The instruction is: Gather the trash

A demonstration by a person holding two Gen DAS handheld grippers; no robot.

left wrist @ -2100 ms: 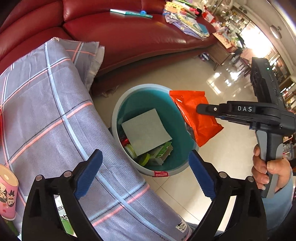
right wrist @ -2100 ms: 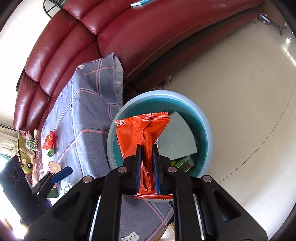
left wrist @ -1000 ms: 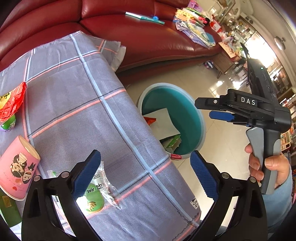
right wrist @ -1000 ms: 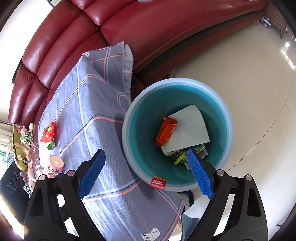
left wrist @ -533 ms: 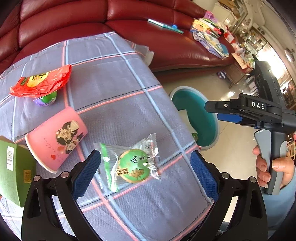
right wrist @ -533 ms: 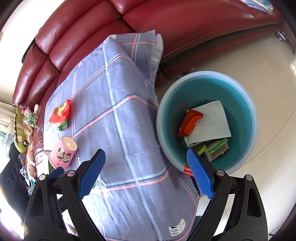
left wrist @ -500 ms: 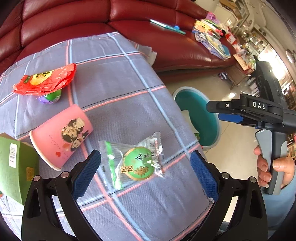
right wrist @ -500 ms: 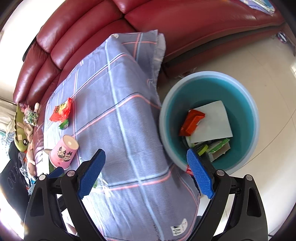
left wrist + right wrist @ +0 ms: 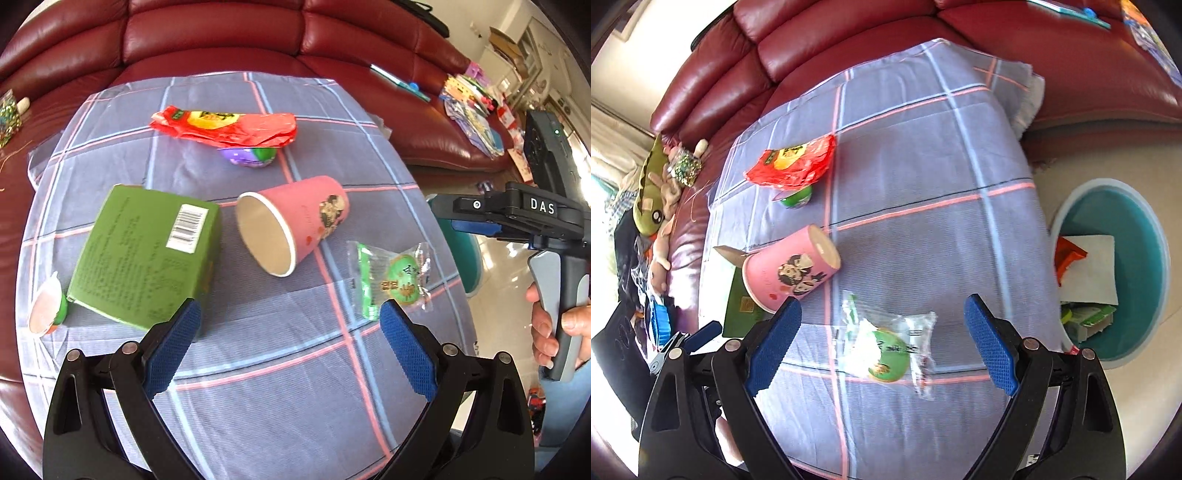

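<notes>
Both grippers hang over a plaid cloth (image 9: 280, 369) that covers a table in front of a red sofa (image 9: 221, 33). The left gripper (image 9: 290, 339) has its jaws spread wide with nothing between them; below it lies only bare cloth. The right gripper (image 9: 882, 339) is likewise wide apart and empty, hovering above a clear packet (image 9: 886, 343) with a green round label, which lies flat on the cloth and touches neither pad. In the left view the same packet (image 9: 393, 278) sits near the cloth's right edge.

More trash lies on the cloth: a pink cup (image 9: 291, 225) on its side, mouth toward the left camera; a green box (image 9: 147, 254) just beside it; a red wrapper (image 9: 225, 127) farther back, resting on a small green and purple thing (image 9: 249, 157) that it mostly hides. At the cloth's left edge a small round thing (image 9: 46, 306) with a pale lid is half cut off and hard to name.

The bin (image 9: 1145, 221) stands on the floor beside the table. The cloth hides its near side. Inside show an orange packet (image 9: 1067, 258), a white sheet (image 9: 1093, 269) and green scraps, partly behind the right finger. In the left view the bin is nearly all hidden by the right gripper's body, held by a hand (image 9: 561, 328) at the frame edge
</notes>
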